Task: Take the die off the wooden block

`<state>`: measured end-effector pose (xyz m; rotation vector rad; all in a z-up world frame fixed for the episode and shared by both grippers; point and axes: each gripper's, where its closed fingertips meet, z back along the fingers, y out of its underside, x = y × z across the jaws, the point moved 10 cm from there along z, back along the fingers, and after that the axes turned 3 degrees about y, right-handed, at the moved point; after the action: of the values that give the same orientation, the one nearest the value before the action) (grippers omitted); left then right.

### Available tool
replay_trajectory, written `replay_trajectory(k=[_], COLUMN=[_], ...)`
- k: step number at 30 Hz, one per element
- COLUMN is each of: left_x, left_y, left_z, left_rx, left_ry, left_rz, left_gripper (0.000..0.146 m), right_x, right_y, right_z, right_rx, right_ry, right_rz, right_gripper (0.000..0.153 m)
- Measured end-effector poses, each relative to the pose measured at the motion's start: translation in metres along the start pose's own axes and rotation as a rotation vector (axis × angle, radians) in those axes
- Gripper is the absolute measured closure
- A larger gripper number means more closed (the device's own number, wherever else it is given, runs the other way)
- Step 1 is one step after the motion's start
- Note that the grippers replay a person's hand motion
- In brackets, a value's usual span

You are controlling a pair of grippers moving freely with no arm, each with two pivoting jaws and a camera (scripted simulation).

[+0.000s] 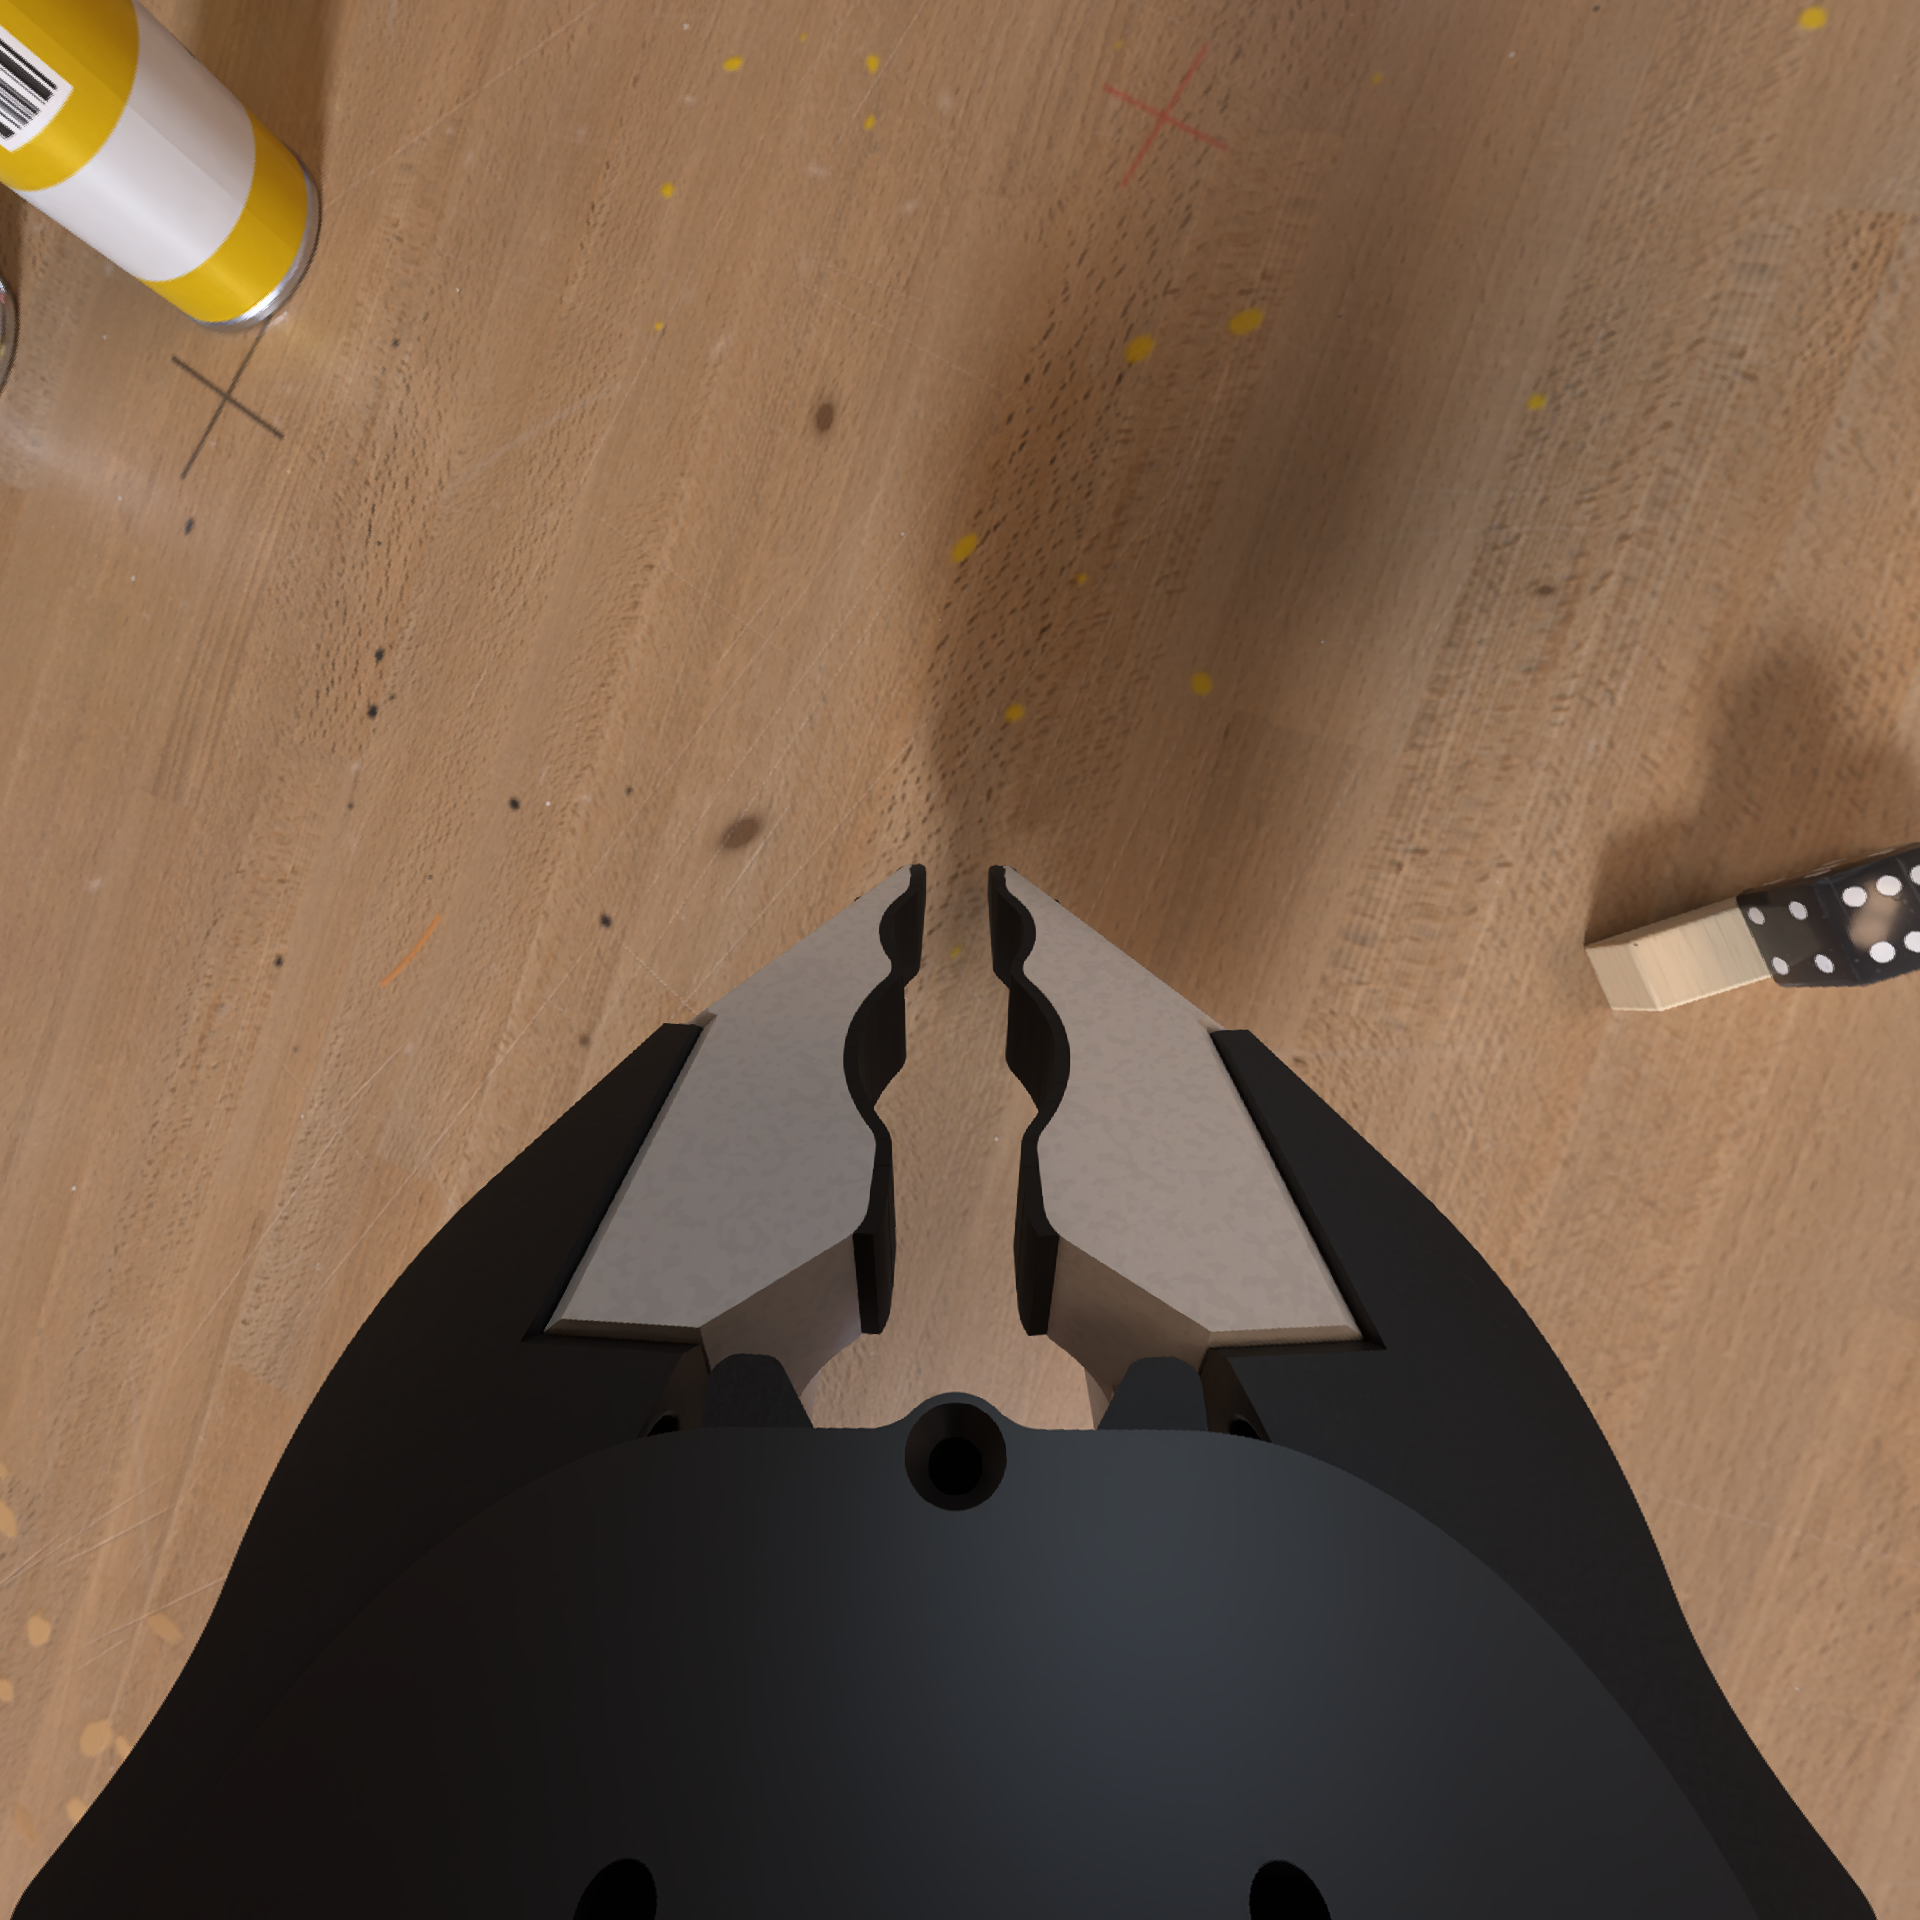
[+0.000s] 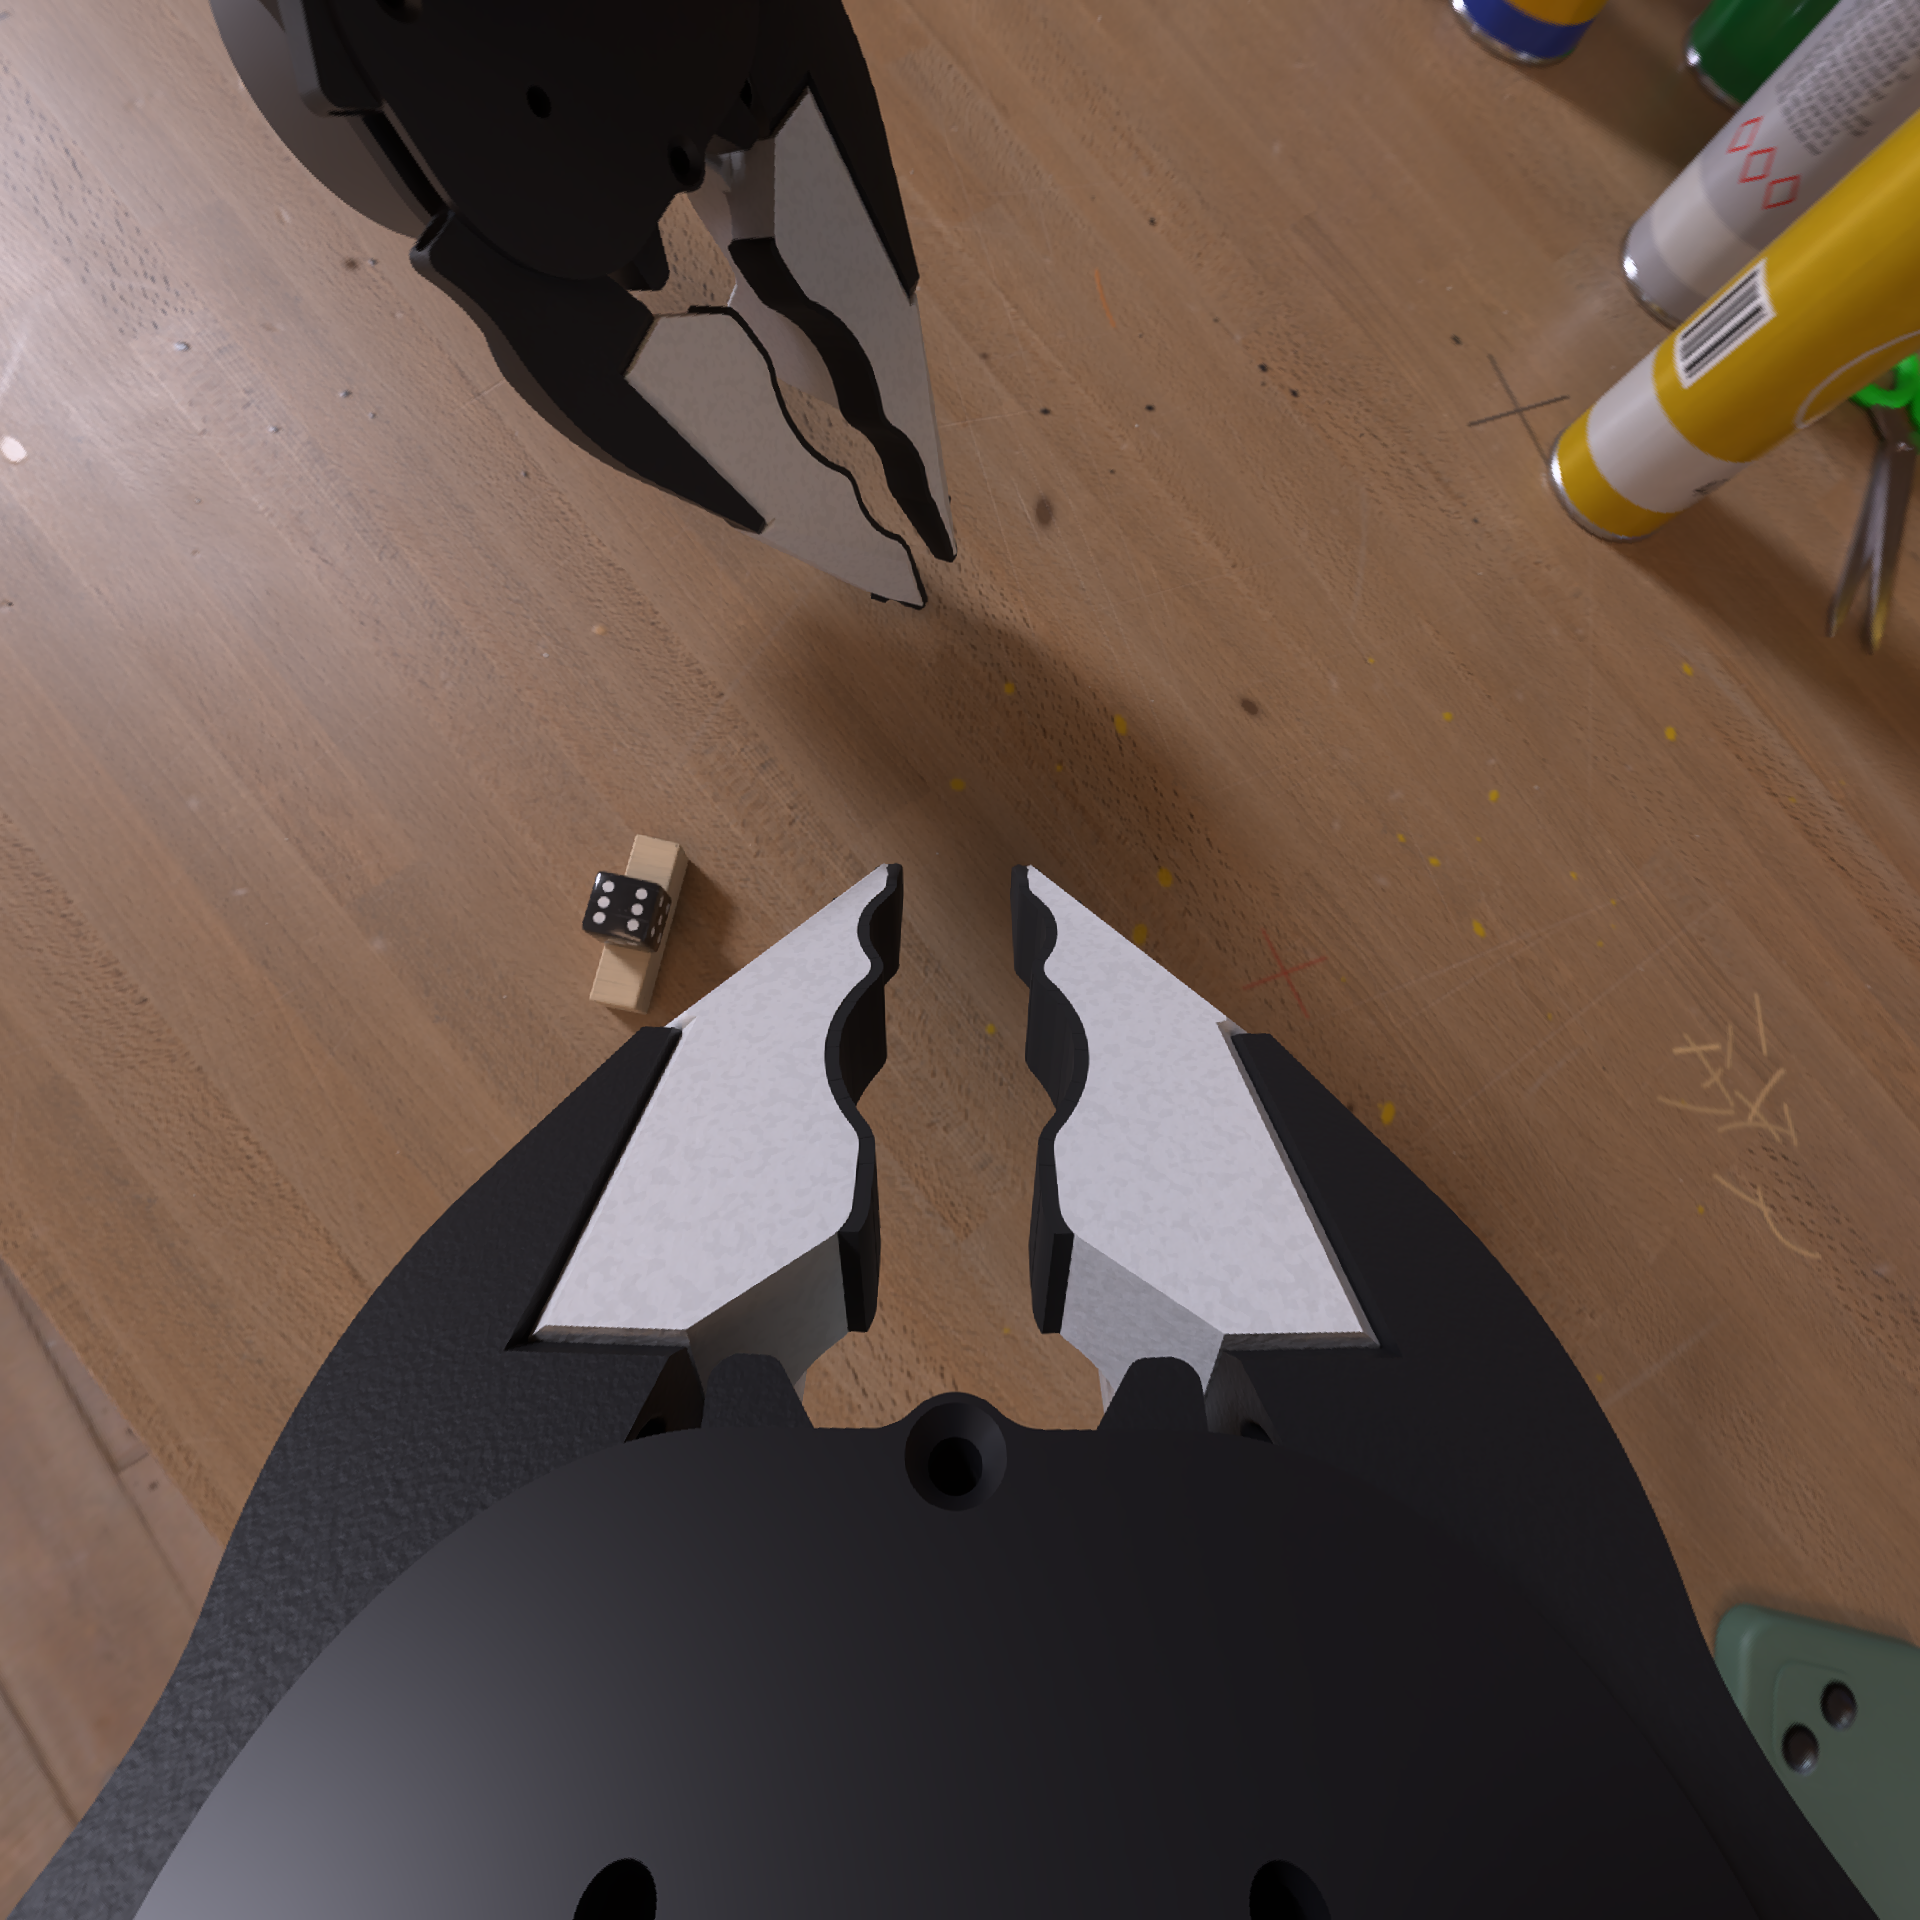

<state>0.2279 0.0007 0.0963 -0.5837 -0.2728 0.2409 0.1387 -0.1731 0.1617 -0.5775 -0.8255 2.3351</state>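
Two tongs on my feed, neither holding anything. Left wrist view, left to right: yellow-and-white spray can (image 1: 156, 156) lying far off to the upper left of my left tongs (image 1: 954, 883), a black pencil cross (image 1: 229, 410) on the wooden table (image 1: 623, 675) just below it. Left tongs hang over bare wood with only a narrow slot between the fingertips, nothing in it. Off to their right, near the frame edge, the wooden block (image 1: 1673, 961) lies flat with the die (image 1: 1839, 925) sitting on its far end, partly cut off by the frame.

Right wrist view, left to right: die (image 2: 627, 909), black with white pips, sits across the middle of the block (image 2: 636, 925), just left of my right tongs' left fingertip and apart from it. Right tongs (image 2: 956, 883) stand apart with a clear gap, empty, bare table (image 2: 312, 675) between them. Left tongs (image 2: 930, 571) show ahead of them, pointing down, tips nearly together, above the table, well beyond the die. A red cross (image 2: 1283, 971) is marked just right of the right tongs. Farther right, the yellow can (image 2: 1725, 384), a grey-white can (image 2: 1756, 166), scissors (image 2: 1870, 540), and a green phone (image 2: 1829, 1725) at the lower right edge
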Motion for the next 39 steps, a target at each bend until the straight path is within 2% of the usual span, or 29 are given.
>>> replay_trajectory(k=[5,11,13,15,17,20,23,26,30,33,39], left_x=[0.002,0.010,0.003,-0.010,-0.026,-0.053,-0.077,-0.096,-0.109,-0.111,-0.106], left_y=[-0.002,0.018,0.031,0.044,0.057,0.071,0.077,0.078,0.075,0.074,0.075], left_z=[0.009,0.053,0.067,0.075,0.079,0.083,0.086,0.089,0.086,0.086,0.084], left_rx=[-0.021,-0.229,-0.310,-0.371,-0.410,-0.478,-0.537,-0.619,-0.665,-0.688,-0.690], left_ry=[-0.014,-0.027,0.017,0.054,0.073,0.115,0.174,0.205,0.267,0.305,0.319], left_rz=[0.025,0.212,0.262,0.294,0.293,0.244,0.237,0.212,0.205,0.240,0.315], left_gripper=[0.130,0.132,0.131,0.131,0.131,0.127,0.126,0.126,0.126,0.124,0.124], right_x=[-0.001,0.003,0.011,0.025,0.050,0.085,0.105,0.105,0.093,0.089,0.093], right_y=[0.010,0.023,0.028,0.033,0.037,0.042,0.048,0.052,0.051,0.049,0.047], right_z=[0.017,0.035,0.040,0.040,0.032,0.010,-0.007,-0.017,-0.028,-0.036,-0.044], right_rx=[-0.065,-0.183,-0.259,-0.317,-0.357,-0.311,-0.334,-0.347,-0.289,-0.218,-0.155], right_ry=[0.042,0.047,0.038,0.087,0.120,0.156,0.170,0.145,0.123,0.106,0.096], right_rz=[-0.033,-0.114,-0.139,-0.143,-0.089,-0.020,-0.075,-0.142,-0.224,-0.261,-0.214], right_gripper=[0.134,0.135,0.135,0.129,0.125,0.111,0.102,0.101,0.099,0.102,0.121])
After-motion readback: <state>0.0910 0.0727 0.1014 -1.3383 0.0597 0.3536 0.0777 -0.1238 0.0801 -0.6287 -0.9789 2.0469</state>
